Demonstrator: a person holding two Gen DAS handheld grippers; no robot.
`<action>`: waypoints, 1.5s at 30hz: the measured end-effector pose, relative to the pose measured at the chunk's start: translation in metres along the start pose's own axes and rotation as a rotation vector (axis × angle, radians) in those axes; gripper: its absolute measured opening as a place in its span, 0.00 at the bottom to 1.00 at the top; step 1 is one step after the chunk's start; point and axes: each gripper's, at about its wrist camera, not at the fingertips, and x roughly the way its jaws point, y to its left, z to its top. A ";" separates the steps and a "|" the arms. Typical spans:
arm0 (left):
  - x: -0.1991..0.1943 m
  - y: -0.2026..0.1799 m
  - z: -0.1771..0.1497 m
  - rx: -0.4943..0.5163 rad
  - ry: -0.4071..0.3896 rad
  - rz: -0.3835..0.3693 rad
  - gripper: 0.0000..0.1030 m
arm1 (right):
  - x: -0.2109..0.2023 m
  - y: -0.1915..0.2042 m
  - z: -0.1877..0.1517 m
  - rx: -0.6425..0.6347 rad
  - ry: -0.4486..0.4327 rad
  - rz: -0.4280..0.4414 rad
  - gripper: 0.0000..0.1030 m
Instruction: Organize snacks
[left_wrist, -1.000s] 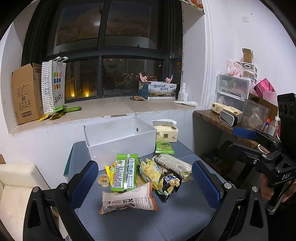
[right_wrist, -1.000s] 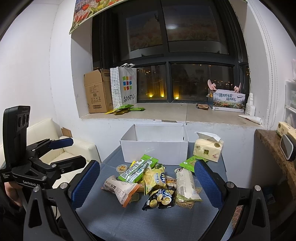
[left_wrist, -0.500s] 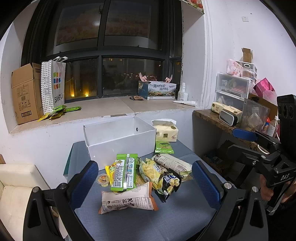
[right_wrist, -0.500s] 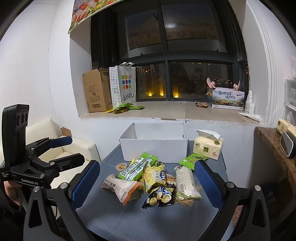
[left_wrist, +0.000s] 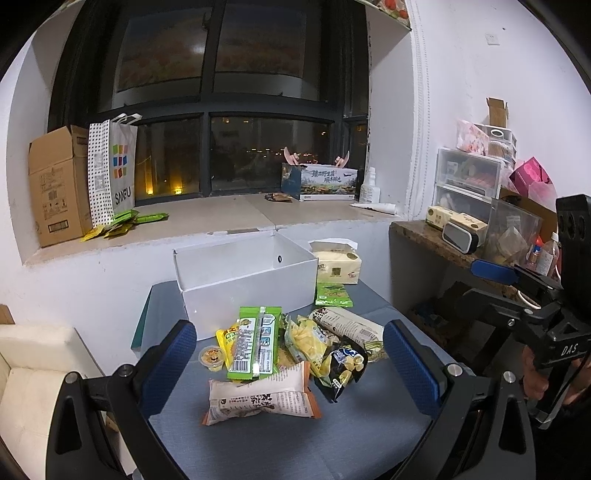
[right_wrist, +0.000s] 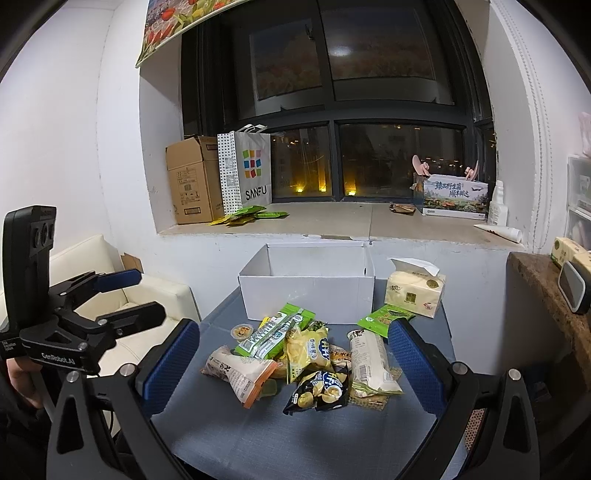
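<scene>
A heap of snack packets lies on the blue-grey table (left_wrist: 258, 439): a white and orange bag (left_wrist: 258, 398), a green pack (left_wrist: 255, 341), a yellow chip bag (left_wrist: 306, 341), a black chip bag (left_wrist: 341, 369), a long white packet (left_wrist: 347, 325) and a small jelly cup (left_wrist: 211, 357). Behind them stands an empty white box (left_wrist: 243, 280), open at the top. My left gripper (left_wrist: 290, 363) hangs open above the near side of the heap, holding nothing. My right gripper (right_wrist: 293, 363) is open too, over the same heap (right_wrist: 306, 354), with the white box (right_wrist: 306, 288) beyond it.
A tissue pack (left_wrist: 338, 262) and a small green packet (left_wrist: 333, 295) lie right of the box. The window sill behind carries a cardboard box (left_wrist: 57, 184), a paper bag (left_wrist: 112, 168) and green packets. A cream sofa (right_wrist: 110, 288) stands left, a cluttered shelf (left_wrist: 461, 240) right.
Both grippers have barely shifted; the scene sits almost the same in each view. Nothing was picked up or moved.
</scene>
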 end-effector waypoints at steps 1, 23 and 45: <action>0.000 0.001 0.000 -0.002 0.000 0.001 1.00 | -0.001 -0.001 0.000 0.005 0.000 0.000 1.00; 0.002 -0.001 -0.012 0.010 0.010 -0.008 1.00 | 0.040 -0.036 -0.001 0.097 0.095 -0.077 1.00; 0.041 0.038 -0.041 -0.083 0.118 0.038 1.00 | 0.348 -0.183 -0.023 0.442 0.673 -0.216 1.00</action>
